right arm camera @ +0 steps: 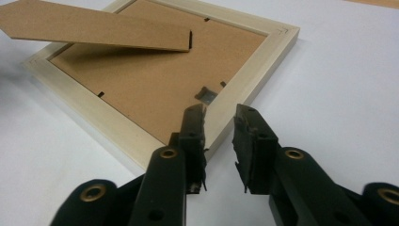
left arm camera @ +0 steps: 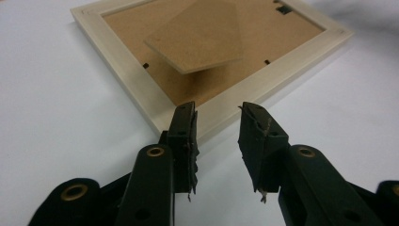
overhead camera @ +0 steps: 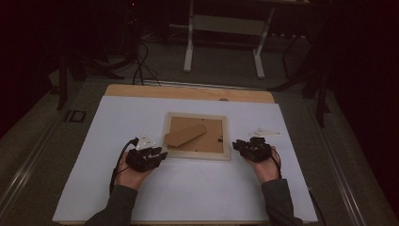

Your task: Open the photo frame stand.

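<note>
white sheet spread across picture centre as work surface | picture frame face-down mid-picture, easel stand lifted off the backing for propping | left gripper at lower-left corner, jaws spread, empty | right gripper at lower-right corner, jaws spread, empty

The right gripper holds its fingers apart at the corner of the picture frame, which lies face-down on the white surface.

A dim lab or studio: white-covered table, trailing floor cables, bare bench legs behind.
</note>
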A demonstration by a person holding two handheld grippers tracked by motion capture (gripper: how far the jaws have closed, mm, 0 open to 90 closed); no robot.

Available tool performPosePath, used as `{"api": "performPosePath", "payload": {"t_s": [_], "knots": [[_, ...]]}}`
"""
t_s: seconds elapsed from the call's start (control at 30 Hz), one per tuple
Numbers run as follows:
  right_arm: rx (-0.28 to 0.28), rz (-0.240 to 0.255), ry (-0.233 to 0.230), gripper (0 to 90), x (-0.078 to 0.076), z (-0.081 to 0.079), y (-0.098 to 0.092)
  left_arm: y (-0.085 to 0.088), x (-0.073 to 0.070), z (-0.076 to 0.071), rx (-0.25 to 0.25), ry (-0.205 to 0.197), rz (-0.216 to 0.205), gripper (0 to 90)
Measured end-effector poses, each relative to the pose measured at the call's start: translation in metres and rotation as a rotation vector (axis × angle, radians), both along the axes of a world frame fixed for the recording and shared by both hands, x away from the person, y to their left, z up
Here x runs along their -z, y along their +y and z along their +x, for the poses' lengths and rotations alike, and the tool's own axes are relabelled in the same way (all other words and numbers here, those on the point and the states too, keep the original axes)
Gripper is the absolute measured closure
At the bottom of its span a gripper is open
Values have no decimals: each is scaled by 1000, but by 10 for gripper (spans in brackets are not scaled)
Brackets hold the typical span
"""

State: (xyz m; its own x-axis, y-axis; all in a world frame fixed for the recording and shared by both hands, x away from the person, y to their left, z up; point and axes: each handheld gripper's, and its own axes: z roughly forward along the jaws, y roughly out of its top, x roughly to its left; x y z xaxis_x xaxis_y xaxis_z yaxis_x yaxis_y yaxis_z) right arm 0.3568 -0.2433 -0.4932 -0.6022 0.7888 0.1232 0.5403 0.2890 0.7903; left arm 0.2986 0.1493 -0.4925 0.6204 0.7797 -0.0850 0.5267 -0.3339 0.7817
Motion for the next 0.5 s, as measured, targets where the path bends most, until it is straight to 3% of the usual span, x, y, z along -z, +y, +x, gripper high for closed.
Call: {"api": "performPosePath", "payload": {"t_s": [0.23, 0.5], "knots": [[18, 6, -2, 640, -3, -1, -4, 2, -13, -2, 26, -10, -49, 622], [2, -1, 4, 569, -4, -1, -3, 4, -31, 14, 18, 29, -89, 555]]}}
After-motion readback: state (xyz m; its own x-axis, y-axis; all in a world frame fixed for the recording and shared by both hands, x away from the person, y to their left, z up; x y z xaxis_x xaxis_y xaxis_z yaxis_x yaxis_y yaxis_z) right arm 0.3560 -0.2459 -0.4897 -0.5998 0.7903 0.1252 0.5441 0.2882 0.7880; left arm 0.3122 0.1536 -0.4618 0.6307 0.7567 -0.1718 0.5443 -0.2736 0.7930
